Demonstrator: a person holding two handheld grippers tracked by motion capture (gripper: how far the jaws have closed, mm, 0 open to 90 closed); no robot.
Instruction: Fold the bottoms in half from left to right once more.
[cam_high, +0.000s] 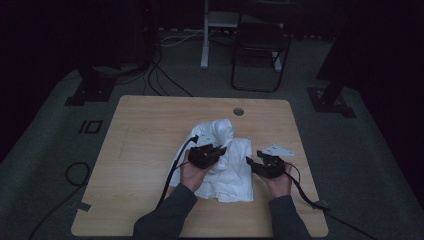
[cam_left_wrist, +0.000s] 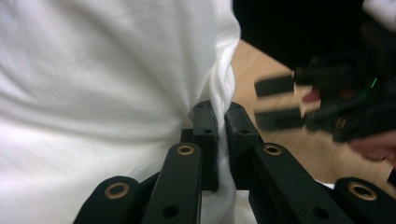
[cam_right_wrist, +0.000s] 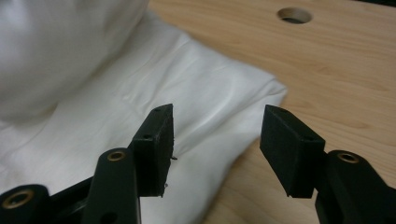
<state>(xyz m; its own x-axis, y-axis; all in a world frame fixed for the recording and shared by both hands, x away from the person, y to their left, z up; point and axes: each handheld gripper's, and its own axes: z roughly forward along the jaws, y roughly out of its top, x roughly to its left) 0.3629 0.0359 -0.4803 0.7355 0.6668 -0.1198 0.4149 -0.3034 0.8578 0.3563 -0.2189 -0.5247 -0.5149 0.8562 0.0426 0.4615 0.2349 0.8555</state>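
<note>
Pinching a fold of the white cloth, the left gripper has its 2 jaws pressed together on the fabric, which bulges up and away from its fingertips. The right gripper stands spread, nothing between its pads; the cloth's edge lies just beyond and toward its left finger, bare wooden table beyond the other. From the high view, the cloth sits between both grippers, the left hand nearer. No writing or labels are readable.

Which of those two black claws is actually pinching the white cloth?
The left gripper: its jaws clamp a fold of the white cloth. The right gripper gapes open, holding nothing.
</note>
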